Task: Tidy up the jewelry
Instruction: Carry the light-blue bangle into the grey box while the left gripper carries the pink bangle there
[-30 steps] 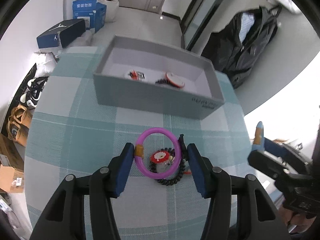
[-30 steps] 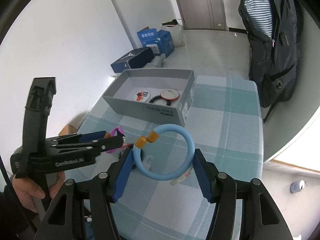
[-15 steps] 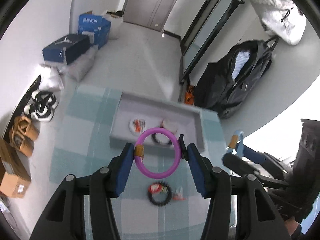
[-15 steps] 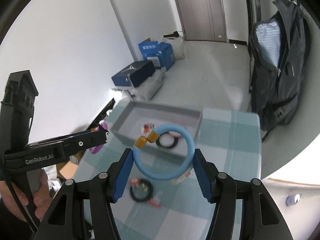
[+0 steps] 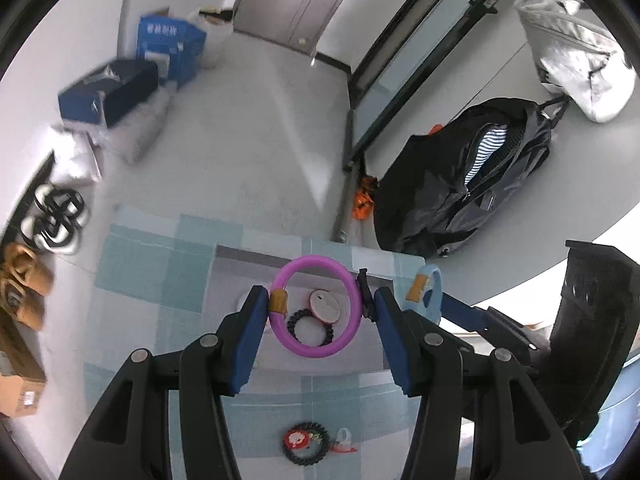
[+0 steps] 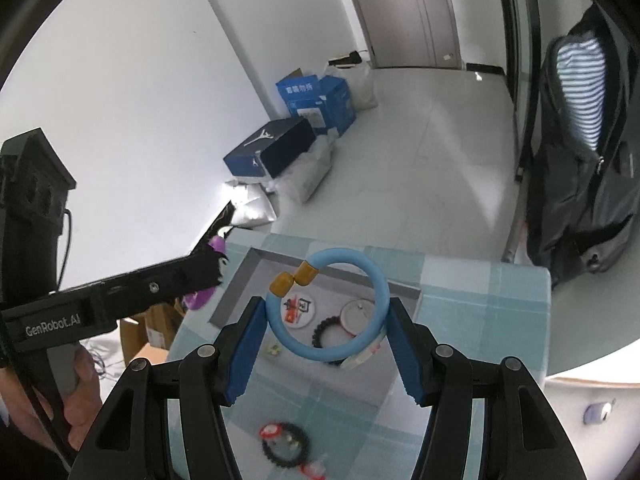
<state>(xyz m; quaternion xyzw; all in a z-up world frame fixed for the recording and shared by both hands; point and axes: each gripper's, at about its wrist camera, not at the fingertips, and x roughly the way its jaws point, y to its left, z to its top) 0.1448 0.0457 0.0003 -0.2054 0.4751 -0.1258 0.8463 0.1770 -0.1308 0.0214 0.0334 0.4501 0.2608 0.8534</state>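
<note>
Grippers tilt downward above tray (image 5: 224, 280), jaws clamping purple bangle (image 5: 316, 344), blue bangle (image 6: 332, 354).

We see white walls (image 6: 140, 80), a pale grey floor (image 5: 260, 140), a closed door (image 6: 404, 12), blue boxes (image 6: 316, 100) along the wall, and a dark backpack (image 5: 472, 184) opposite.

Box interior: grey box (image 6: 236, 288) open-topped; beaded bracelet (image 6: 324, 330) and round discs (image 6: 298, 310) occupy its floor.
Near cloth: black bracelet (image 5: 306, 442) obstructs.
</note>
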